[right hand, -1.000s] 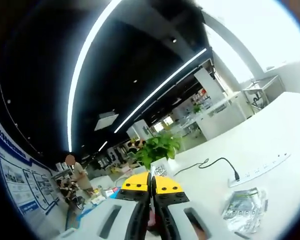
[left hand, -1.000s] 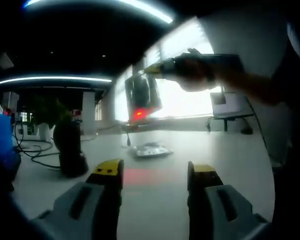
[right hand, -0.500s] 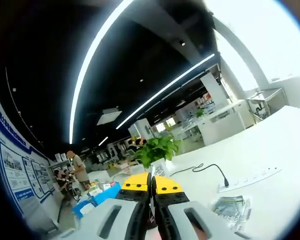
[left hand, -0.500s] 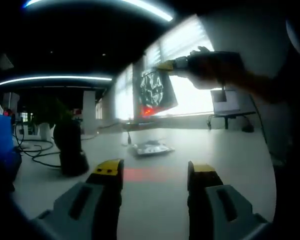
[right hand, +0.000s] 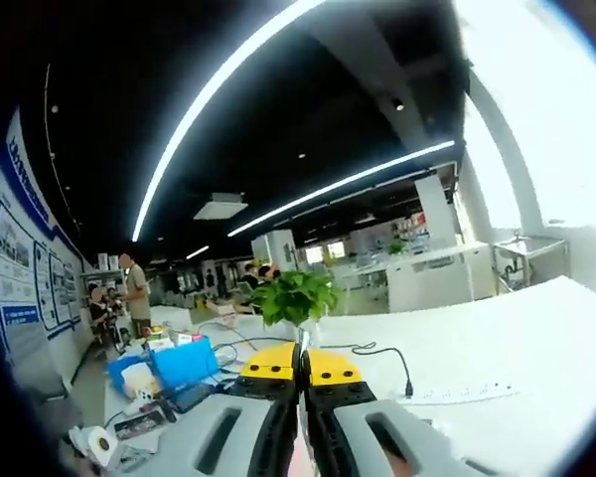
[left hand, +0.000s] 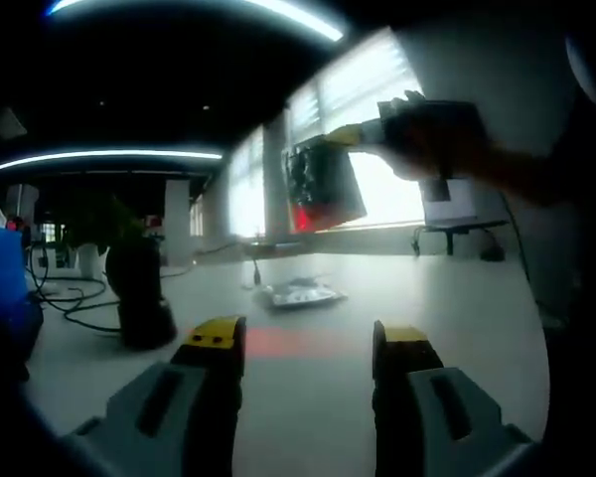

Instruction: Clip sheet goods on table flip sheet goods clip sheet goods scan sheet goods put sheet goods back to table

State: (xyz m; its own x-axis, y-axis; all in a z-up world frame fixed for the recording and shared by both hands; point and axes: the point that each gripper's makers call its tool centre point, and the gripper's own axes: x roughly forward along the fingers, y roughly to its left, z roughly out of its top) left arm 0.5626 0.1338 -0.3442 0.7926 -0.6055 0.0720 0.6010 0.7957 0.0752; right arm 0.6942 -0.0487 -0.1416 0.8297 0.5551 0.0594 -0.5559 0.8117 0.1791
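Sheet goods (left hand: 323,184) hang in the upper centre of the left gripper view, pinched at their top edge by the right gripper (left hand: 350,134), apparently so that a face meets the scanner's beam, since a red glow sits on their lower part and a red patch (left hand: 278,343) lies on the table (left hand: 477,328) below; nearest, at the bottom, the left gripper (left hand: 308,343) idles with jaws spread, holding nothing. Farther back a second flat packet (left hand: 298,294) waits on the table, with a dark scanner stand (left hand: 139,298) at mid-left; in the right gripper view the right gripper's yellow tips are pressed together at bottom centre, with a potted plant (right hand: 293,296) beyond.
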